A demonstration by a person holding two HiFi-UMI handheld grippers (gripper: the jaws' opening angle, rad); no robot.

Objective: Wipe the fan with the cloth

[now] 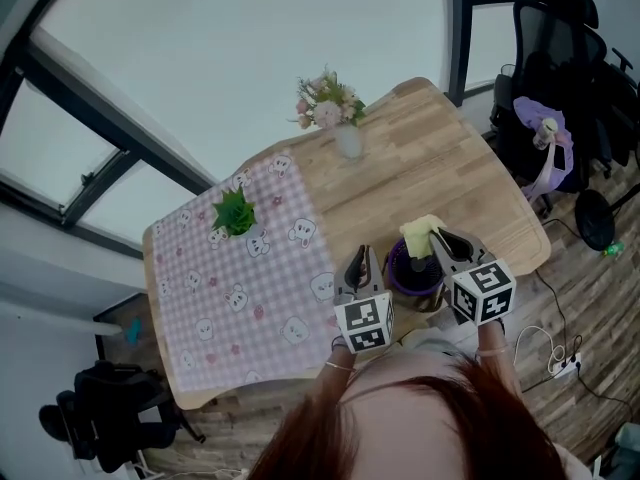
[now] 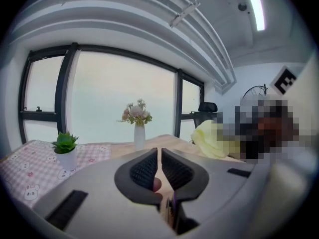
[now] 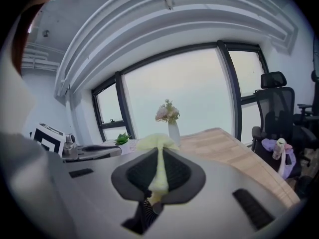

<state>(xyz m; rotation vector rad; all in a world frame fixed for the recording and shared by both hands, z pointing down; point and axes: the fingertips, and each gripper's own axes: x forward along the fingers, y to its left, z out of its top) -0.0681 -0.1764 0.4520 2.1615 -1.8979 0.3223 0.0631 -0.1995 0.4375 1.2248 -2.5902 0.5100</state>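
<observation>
A small purple fan (image 1: 410,271) stands near the front edge of the wooden table (image 1: 440,158), between my two grippers. My right gripper (image 1: 440,236) is just right of it and shut on a pale yellow cloth (image 1: 420,233), which bunches above the fan. In the right gripper view the cloth (image 3: 157,143) runs down between the pads and spills over the tips of the right gripper (image 3: 159,151). My left gripper (image 1: 360,260) hovers just left of the fan. Its jaws in the left gripper view (image 2: 158,152) stand together with only a thin slit. The cloth (image 2: 209,139) shows to its right.
A pink checked mat (image 1: 240,288) covers the table's left half, with a small potted plant (image 1: 235,213) on it. A vase of flowers (image 1: 345,133) stands at the far edge. An office chair (image 1: 560,68) and a power strip (image 1: 565,365) are to the right.
</observation>
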